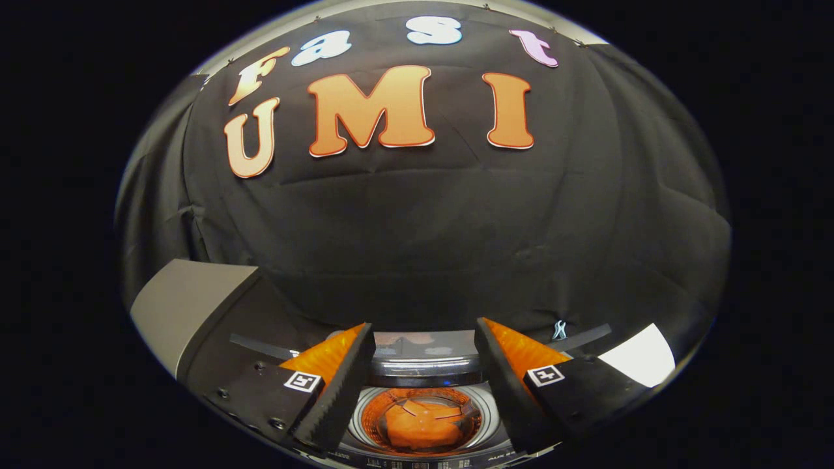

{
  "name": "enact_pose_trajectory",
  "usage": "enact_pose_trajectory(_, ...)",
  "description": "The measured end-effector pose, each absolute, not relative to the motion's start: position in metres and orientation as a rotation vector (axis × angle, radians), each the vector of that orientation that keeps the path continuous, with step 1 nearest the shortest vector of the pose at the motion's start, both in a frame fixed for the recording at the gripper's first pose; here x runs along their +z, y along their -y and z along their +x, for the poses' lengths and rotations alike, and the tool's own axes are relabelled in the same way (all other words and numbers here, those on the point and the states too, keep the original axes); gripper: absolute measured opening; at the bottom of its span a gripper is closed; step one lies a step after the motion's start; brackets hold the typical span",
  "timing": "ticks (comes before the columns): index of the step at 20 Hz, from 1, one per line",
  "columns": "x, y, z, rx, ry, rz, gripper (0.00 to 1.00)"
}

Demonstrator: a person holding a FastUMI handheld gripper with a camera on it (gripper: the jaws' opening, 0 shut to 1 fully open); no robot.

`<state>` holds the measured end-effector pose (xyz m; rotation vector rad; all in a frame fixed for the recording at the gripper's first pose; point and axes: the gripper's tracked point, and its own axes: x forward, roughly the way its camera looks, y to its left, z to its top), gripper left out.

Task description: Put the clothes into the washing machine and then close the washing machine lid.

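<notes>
Gripper: we see the gripper [423,391] from its own camera, hanging above the washing machine [423,449] and looking down and fwd over it.
Fingers: spread wide, nothing btwn them; left finger [335,391] and right finger [505,384] stand well apart w/ the tub opening showing in the gap. Each carries a small square marker on its outer block.
Clothes: orange clothes [422,425] lie in a bundle inside the drum [374,426], roughly centred, below and btwn the fingers; not touched by either finger as far as we can tell.
Drum: round, perforated wall, lit orange from the cloth; pale ring round its mouth.
Lid: washing machine lid [423,355] is up, i.e. open, standing at the far side of the tub just beyond the fingertips; its glossy face shows faint reflections. We can't tell its exact angle.
Control strip: a dark panel w/ small print [430,464] runs along the machine's near edge; too small for us to make out.
Backdrop: black cloth wall [423,228] behind the machine, creased.
Left side: a grey slanted panel [186,303] beside the left finger's block.
Right side: a white patch [642,355] beyond the right finger's block; a small pale clip [559,329] on the cloth near it.
</notes>
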<state>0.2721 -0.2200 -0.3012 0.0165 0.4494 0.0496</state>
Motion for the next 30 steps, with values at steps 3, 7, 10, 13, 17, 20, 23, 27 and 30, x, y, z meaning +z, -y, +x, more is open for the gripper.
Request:
enact_pose_trajectory(3,-0.307,0.219,0.260,0.048,-0.446,0.017,0.99)
enact_pose_trajectory(7,-0.353,0.220,0.239,0.046,-0.558,0.029,0.99)
enact_pose_trajectory(10,-0.399,0.218,0.220,0.045,-0.633,0.039,0.99)
enact_pose_trajectory(13,-0.435,0.216,0.201,0.047,-0.708,0.063,0.99)
enact_pose_trajectory(17,-0.445,0.212,0.193,0.045,-0.731,0.073,0.99)
enact_pose_trajectory(20,-0.405,0.214,0.196,0.043,-0.667,0.080,0.99)
enact_pose_trajectory(23,-0.355,0.215,0.197,0.043,-0.582,0.069,0.99)
enact_pose_trajectory(27,-0.280,0.211,0.191,0.051,-0.452,0.093,0.99)
enact_pose_trajectory(30,-0.235,0.209,0.175,0.053,-0.385,0.103,0.99)
